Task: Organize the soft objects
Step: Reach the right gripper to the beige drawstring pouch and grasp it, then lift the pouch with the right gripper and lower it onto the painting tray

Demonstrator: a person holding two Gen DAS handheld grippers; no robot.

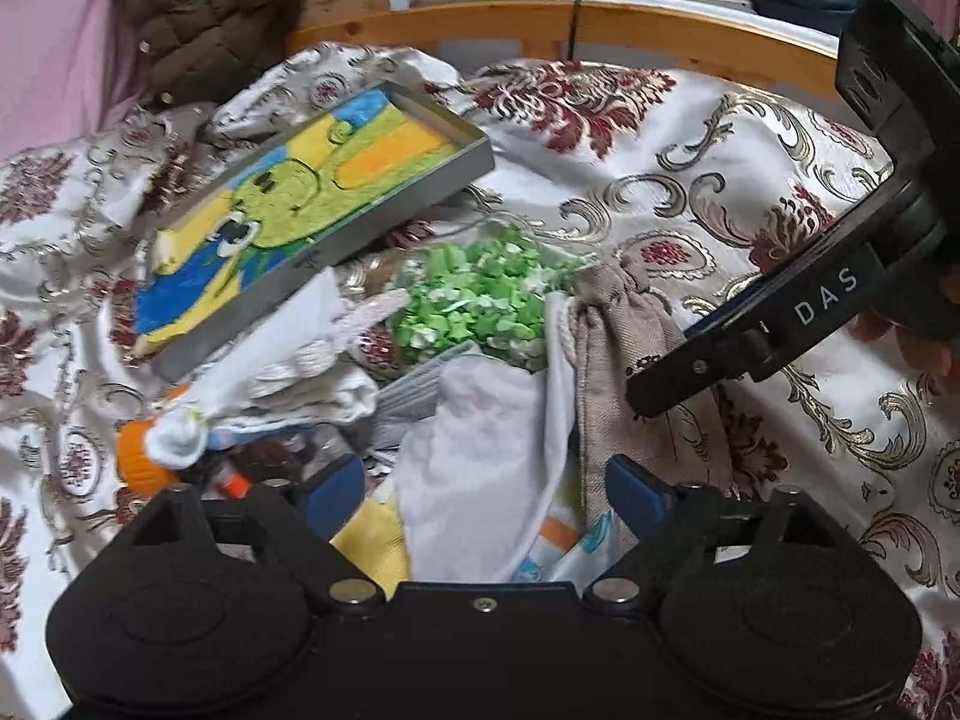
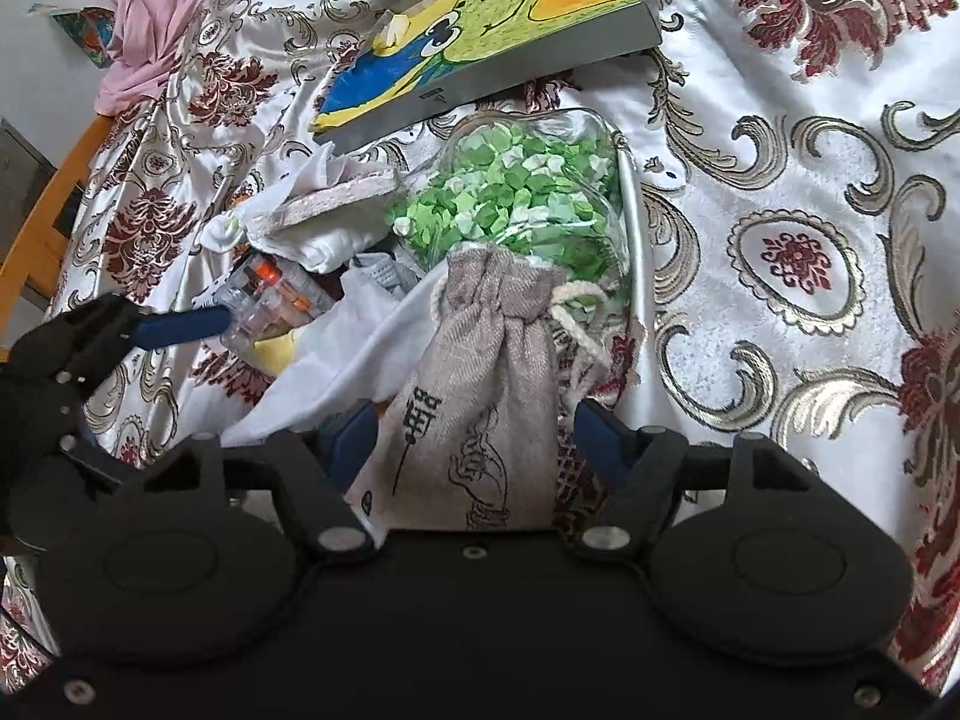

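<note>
A pile of soft things lies on a floral bedspread (image 1: 750, 138). My left gripper (image 1: 483, 489) is open, its blue fingers either side of a white cloth (image 1: 480, 450) without pressing it. A yellow cloth (image 1: 372, 540) shows under it. My right gripper (image 2: 477, 438) is open around a beige drawstring bag (image 2: 480, 372) with dark printing; its pads stand close to the bag's sides. The same bag (image 1: 624, 348) appears in the left wrist view beneath the right gripper's black frame (image 1: 840, 288). A clear bag of green paper bits (image 2: 528, 192) lies just beyond.
A grey-framed colourful drawing (image 1: 288, 204) rests tilted on the pile's far side. A white sock (image 1: 180, 438), an orange knitted piece (image 1: 141, 456) and a clear plastic item with orange parts (image 2: 270, 300) lie at the left. A wooden bed rail (image 1: 660, 24) and brown jacket (image 1: 210, 0) stand behind.
</note>
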